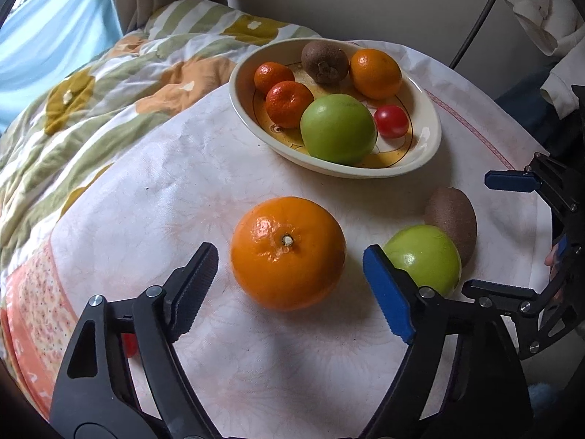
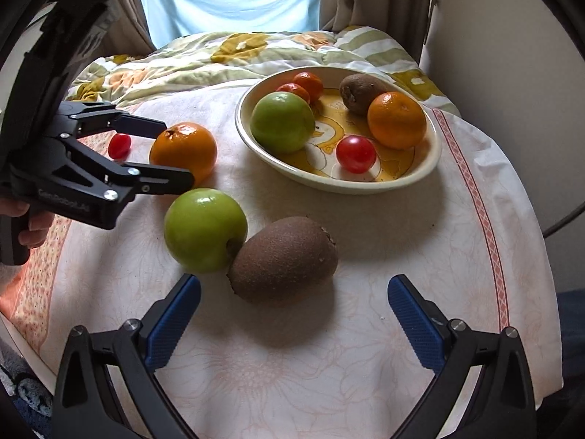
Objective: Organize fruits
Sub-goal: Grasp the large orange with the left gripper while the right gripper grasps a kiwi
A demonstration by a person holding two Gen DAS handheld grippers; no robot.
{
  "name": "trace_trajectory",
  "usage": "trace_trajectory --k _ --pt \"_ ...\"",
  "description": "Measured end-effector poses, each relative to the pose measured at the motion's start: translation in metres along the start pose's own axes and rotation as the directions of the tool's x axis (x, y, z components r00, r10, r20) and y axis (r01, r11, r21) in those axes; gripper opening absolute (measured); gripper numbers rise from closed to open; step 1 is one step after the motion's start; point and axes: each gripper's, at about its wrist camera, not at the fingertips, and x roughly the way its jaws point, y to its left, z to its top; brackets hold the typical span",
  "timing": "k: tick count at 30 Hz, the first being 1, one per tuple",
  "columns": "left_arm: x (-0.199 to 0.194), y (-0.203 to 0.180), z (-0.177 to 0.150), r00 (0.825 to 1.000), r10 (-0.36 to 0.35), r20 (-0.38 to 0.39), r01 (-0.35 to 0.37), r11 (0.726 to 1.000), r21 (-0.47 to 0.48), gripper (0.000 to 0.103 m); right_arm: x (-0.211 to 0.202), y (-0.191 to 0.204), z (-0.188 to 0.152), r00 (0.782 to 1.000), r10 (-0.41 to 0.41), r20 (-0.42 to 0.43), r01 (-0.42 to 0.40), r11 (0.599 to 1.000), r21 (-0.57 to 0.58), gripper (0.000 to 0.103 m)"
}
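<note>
A large orange (image 1: 288, 253) lies on the white tablecloth between the fingers of my left gripper (image 1: 289, 258), which is open with a narrow gap on each side. The right wrist view shows that orange (image 2: 184, 150) framed by the left gripper (image 2: 174, 153). A kiwi (image 2: 284, 258) touches a green apple (image 2: 204, 228) just ahead of my right gripper (image 2: 294, 289), open and holding nothing. In the left wrist view the right gripper (image 1: 477, 232) stands beside the kiwi (image 1: 451, 219) and apple (image 1: 424, 261). A cream bowl (image 2: 435, 153) behind holds several fruits.
A cherry tomato (image 2: 119, 145) lies loose beyond the left gripper. A flowered quilt (image 1: 109, 102) borders the table's far side, with curtains and a window behind. A dark cable (image 1: 479, 18) hangs past the bowl (image 1: 427, 139). A hand (image 2: 31, 219) grips the left tool's handle.
</note>
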Motion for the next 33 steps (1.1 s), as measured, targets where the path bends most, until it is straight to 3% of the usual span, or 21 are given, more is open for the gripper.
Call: trace_trajectory --k 4,11,20,26,33 --pt "0.007 0.0 -0.002 1.0 0.004 -0.014 -0.004 1.0 -0.004 0.067 0.004 0.001 0.001 1.0 0.023 -0.006 -0.023 0.999 -0.026 0.098" --pt "0.005 -0.002 -0.002 1.0 0.019 -0.022 -0.019 1.0 -0.009 0.066 0.013 0.005 0.001 0.997 0.065 -0.028 -0.067 0.996 -0.053 0.082" --pt "-0.002 -0.002 -0.014 0.999 0.042 -0.032 -0.043 0.998 -0.039 0.066 0.019 0.005 0.005 0.995 0.094 -0.029 -0.096 0.992 -0.085 0.081" --pt "-0.005 0.0 -0.021 0.998 0.058 -0.039 -0.061 0.995 -0.074 0.066 0.025 0.004 0.009 0.994 0.097 -0.04 -0.101 0.987 -0.122 0.064" --pt "-0.012 -0.001 -0.029 0.996 0.072 -0.043 -0.076 0.991 -0.106 0.066 0.023 0.001 0.007 0.993 0.109 -0.034 -0.113 0.986 -0.125 0.062"
